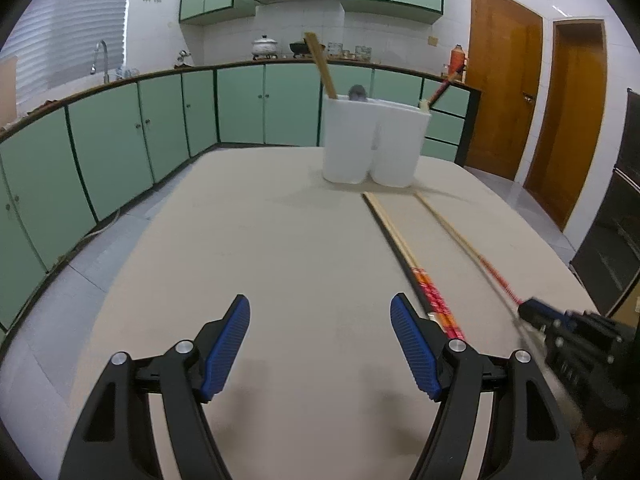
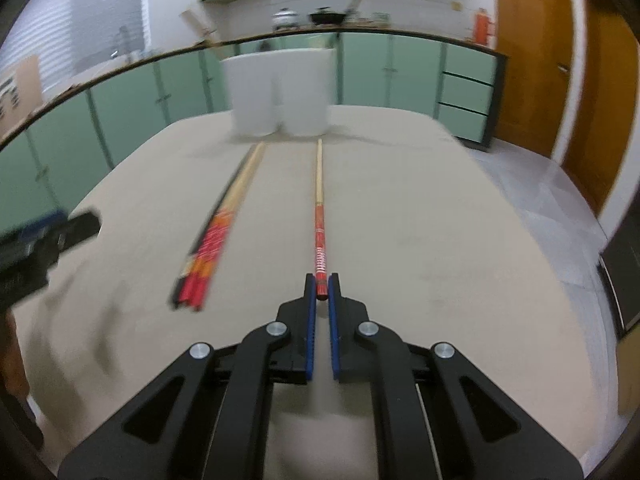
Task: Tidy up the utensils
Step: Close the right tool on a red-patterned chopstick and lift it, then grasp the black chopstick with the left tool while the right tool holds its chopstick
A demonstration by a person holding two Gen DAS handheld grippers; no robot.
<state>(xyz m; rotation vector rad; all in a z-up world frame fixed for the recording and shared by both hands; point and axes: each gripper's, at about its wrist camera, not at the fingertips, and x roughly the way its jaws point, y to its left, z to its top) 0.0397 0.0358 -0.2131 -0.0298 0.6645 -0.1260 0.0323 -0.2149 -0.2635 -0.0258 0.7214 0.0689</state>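
The left gripper (image 1: 320,344) hangs with jaws spread wide and empty, left of the bundled chopsticks (image 2: 218,236) lying on the table (image 2: 420,240). The right gripper (image 2: 322,286) pinches the red end of a single chopstick (image 2: 319,216); keep that pinch firm, lift level, then tip it upright into the far white holder (image 2: 280,92).

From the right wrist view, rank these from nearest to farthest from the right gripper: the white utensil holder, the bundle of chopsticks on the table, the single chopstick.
1. Single chopstick: its red end is clamped in the right gripper.
2. Bundle of chopsticks: lying on the table, to the gripper's left.
3. White utensil holder: standing at the table's far end, beyond the chopstick tips.
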